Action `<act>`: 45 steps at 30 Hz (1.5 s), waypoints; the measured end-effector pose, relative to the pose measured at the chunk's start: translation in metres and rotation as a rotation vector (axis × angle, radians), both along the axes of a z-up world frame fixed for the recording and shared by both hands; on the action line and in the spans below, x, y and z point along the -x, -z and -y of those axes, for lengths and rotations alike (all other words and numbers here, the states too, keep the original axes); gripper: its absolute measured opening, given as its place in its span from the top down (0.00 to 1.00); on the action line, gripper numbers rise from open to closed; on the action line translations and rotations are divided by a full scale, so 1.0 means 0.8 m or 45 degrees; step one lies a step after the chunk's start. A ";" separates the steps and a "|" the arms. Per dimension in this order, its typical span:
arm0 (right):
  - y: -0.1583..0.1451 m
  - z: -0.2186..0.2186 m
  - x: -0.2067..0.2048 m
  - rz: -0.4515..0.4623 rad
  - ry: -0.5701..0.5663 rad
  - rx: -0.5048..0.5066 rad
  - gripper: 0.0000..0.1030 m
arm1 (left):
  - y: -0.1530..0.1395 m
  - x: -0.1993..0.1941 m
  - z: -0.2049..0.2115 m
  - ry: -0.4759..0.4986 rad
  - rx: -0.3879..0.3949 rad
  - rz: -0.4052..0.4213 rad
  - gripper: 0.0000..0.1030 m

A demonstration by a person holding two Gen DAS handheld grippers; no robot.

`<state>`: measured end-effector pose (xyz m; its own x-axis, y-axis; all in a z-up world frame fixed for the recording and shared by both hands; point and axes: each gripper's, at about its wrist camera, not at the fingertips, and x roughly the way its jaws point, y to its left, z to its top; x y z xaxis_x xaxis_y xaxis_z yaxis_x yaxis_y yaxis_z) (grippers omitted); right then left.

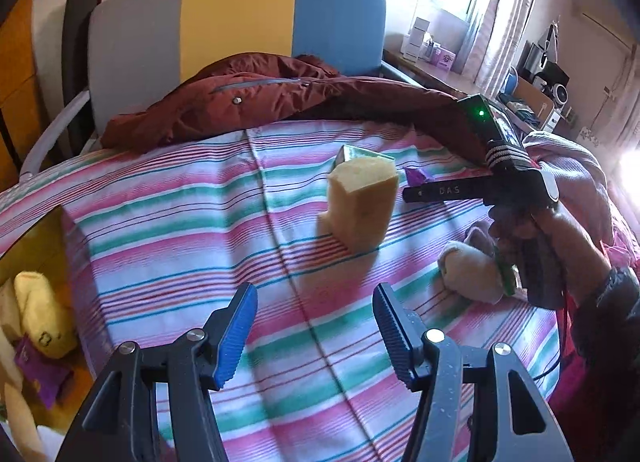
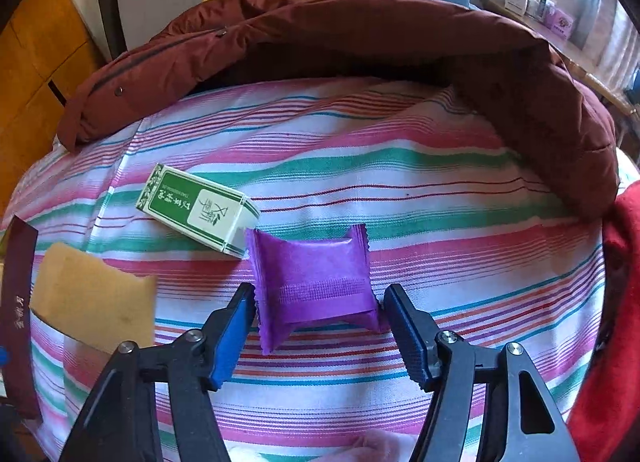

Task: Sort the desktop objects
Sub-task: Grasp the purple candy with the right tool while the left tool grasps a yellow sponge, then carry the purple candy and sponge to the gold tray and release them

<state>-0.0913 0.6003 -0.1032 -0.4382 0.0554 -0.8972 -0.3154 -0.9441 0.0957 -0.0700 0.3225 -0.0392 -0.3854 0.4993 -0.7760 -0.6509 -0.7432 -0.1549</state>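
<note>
Left wrist view: my left gripper [image 1: 314,336] hangs over the striped bedsheet [image 1: 180,197], fingers [image 1: 236,336] apart with nothing between them. A yellow sponge block [image 1: 362,205] stands upright on the sheet ahead, well clear of the tips. Beyond it lies a maroon jacket [image 1: 248,101]. At far left an open box [image 1: 74,238] holds a yellow plush toy [image 1: 40,312]. My right hand [image 1: 548,238] grips the other tool at right. Right wrist view: my right gripper [image 2: 318,336] is over a purple sachet [image 2: 316,282] lying flat on the sheet; fingers open, tips flanking its near edge, contact unclear, no squeeze visible. A green-and-white box [image 2: 196,207] lies just beside the sachet's far-left corner. The sponge sits left.
</note>
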 end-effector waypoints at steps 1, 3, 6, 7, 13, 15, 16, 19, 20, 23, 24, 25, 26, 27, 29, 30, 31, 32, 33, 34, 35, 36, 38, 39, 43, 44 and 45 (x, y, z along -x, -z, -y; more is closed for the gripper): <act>0.000 -0.002 -0.001 -0.008 0.006 0.008 0.33 | 0.000 0.002 -0.005 0.005 -0.002 0.003 0.40; -0.002 -0.006 -0.003 -0.030 0.013 0.047 0.27 | 0.002 0.005 -0.016 0.012 -0.002 0.007 0.39; -0.005 -0.011 -0.004 -0.049 0.028 0.061 0.26 | 0.004 0.011 -0.033 0.027 -0.011 0.017 0.38; -0.005 -0.012 -0.004 -0.053 0.033 0.061 0.26 | 0.004 0.012 -0.039 0.030 -0.014 0.016 0.38; 0.000 -0.002 -0.001 -0.045 0.018 0.025 0.38 | 0.008 0.022 -0.072 0.054 -0.029 0.003 0.29; -0.002 0.000 0.000 -0.045 0.004 0.022 0.41 | 0.010 0.026 -0.080 0.048 -0.028 0.004 0.25; -0.002 0.002 0.001 -0.043 0.000 0.017 0.42 | 0.011 0.029 -0.083 0.041 -0.028 0.005 0.24; 0.000 0.008 0.004 -0.033 -0.009 0.002 0.42 | 0.015 0.036 -0.092 0.018 -0.036 0.014 0.21; 0.001 0.008 0.006 -0.030 -0.010 0.003 0.42 | 0.017 0.038 -0.096 0.011 -0.033 0.017 0.21; 0.001 0.009 0.007 -0.024 -0.010 -0.001 0.42 | 0.025 0.046 -0.107 -0.006 -0.022 0.019 0.21; 0.001 0.009 0.007 -0.022 -0.013 -0.006 0.42 | 0.028 0.048 -0.111 -0.009 -0.022 0.025 0.21; 0.001 0.010 0.007 -0.021 -0.015 -0.008 0.42 | 0.030 0.052 -0.114 -0.010 -0.025 0.032 0.21; 0.001 0.010 0.007 -0.022 -0.016 -0.009 0.42 | 0.031 0.055 -0.117 -0.023 -0.026 0.030 0.21; 0.000 0.010 0.007 -0.023 -0.015 -0.007 0.42 | 0.032 0.057 -0.118 -0.031 -0.029 0.026 0.21; 0.000 0.008 0.007 -0.027 -0.009 -0.006 0.42 | 0.033 0.061 -0.122 -0.035 -0.037 0.025 0.22; 0.000 0.007 0.006 -0.030 -0.004 -0.005 0.42 | 0.035 0.063 -0.124 -0.039 -0.036 0.024 0.24; -0.001 0.005 0.006 -0.034 -0.001 0.000 0.42 | 0.036 0.065 -0.125 -0.038 -0.033 0.025 0.30; -0.001 0.005 0.006 -0.036 0.003 0.002 0.42 | 0.039 0.067 -0.127 -0.033 -0.025 0.031 0.34; -0.001 0.005 0.006 -0.036 0.005 -0.001 0.42 | 0.042 0.068 -0.129 -0.030 -0.013 0.037 0.43; -0.002 0.006 0.006 -0.039 0.004 -0.008 0.42 | 0.043 0.068 -0.129 -0.033 -0.006 0.029 0.43; -0.003 0.005 0.005 -0.042 0.005 -0.011 0.42 | 0.044 0.067 -0.128 -0.024 -0.010 0.017 0.43; -0.004 0.004 0.006 -0.047 0.007 -0.011 0.42 | 0.043 0.066 -0.127 -0.015 -0.011 0.009 0.45; -0.007 0.003 0.005 -0.058 0.011 -0.012 0.42 | 0.042 0.062 -0.125 -0.004 -0.009 -0.002 0.47; -0.009 0.002 0.004 -0.063 0.013 -0.014 0.42 | 0.041 0.061 -0.122 0.001 -0.012 -0.006 0.47; -0.020 -0.006 -0.006 -0.095 0.023 -0.017 0.42 | 0.030 0.052 -0.107 -0.013 -0.002 -0.045 0.48; -0.022 -0.005 -0.005 -0.103 0.025 -0.020 0.42 | 0.025 0.049 -0.099 -0.022 -0.007 -0.059 0.48; -0.025 -0.006 -0.007 -0.117 0.027 -0.021 0.42 | 0.021 0.047 -0.093 -0.029 -0.013 -0.064 0.48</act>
<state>-0.0860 0.6050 -0.0832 -0.5170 0.0803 -0.8522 -0.3261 -0.9390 0.1094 -0.1080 0.3968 -0.0563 -0.4350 0.4981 -0.7501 -0.6413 -0.7562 -0.1302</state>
